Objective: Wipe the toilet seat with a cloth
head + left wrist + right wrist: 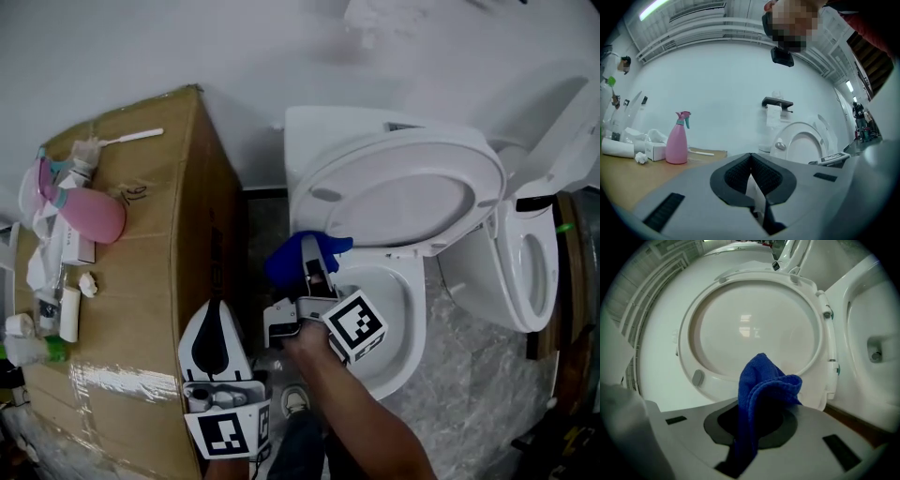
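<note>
the blue cloth [764,385] is pinched in my right gripper [755,427]; its fingers are closed on the lower part of the cloth, and a bunched fold stands up past the fingertips. just beyond that fold is the toilet seat [686,338], raised upright with its underside facing the fingers. i cannot tell whether the cloth touches it. from the head view, the open bowl [401,314] lies below and to the right of these fingers. my left gripper [751,176] has its dark ribbed pads [736,174] pressed together at the tips. well ahead of those fingers to the left, a pink spray bottle [677,140] stands upright on a cardboard box [159,281]; the raised seat sits ahead to their right.
</note>
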`<action>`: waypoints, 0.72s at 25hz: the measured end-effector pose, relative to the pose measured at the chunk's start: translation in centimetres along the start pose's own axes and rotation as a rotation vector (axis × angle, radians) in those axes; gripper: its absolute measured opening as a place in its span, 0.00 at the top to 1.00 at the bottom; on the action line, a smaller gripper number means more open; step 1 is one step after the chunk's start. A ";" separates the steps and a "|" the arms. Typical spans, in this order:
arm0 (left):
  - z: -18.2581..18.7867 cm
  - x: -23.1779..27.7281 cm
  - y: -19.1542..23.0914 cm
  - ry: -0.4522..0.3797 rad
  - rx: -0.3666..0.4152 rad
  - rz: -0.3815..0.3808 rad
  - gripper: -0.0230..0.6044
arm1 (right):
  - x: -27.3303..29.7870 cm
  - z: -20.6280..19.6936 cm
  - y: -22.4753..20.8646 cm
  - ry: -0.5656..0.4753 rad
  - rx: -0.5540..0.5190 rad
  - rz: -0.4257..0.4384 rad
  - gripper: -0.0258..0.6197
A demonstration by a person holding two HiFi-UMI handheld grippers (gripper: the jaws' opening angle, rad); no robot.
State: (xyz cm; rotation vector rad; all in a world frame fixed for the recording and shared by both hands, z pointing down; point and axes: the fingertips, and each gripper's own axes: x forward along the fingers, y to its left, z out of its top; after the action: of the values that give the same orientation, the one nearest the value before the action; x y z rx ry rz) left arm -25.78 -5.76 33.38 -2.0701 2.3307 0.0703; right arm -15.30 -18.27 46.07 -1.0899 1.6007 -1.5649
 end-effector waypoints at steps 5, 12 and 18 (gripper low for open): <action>2.5 -0.2 0.7 -0.018 0.002 0.003 0.94 | 0.1 0.1 5.1 -0.004 -0.008 0.060 0.87; 5.8 -0.3 1.1 -0.036 -0.004 0.010 0.94 | 0.0 1.0 12.1 0.009 -0.046 0.128 0.87; 7.4 -0.1 0.3 -0.051 -0.011 -0.003 0.94 | -0.9 1.5 14.3 0.027 -0.078 0.149 0.87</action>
State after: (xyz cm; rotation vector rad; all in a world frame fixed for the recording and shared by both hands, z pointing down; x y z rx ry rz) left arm -26.13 -5.31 26.00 -2.0510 2.3036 0.1341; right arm -15.33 -18.96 31.65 -0.9696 1.7325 -1.4364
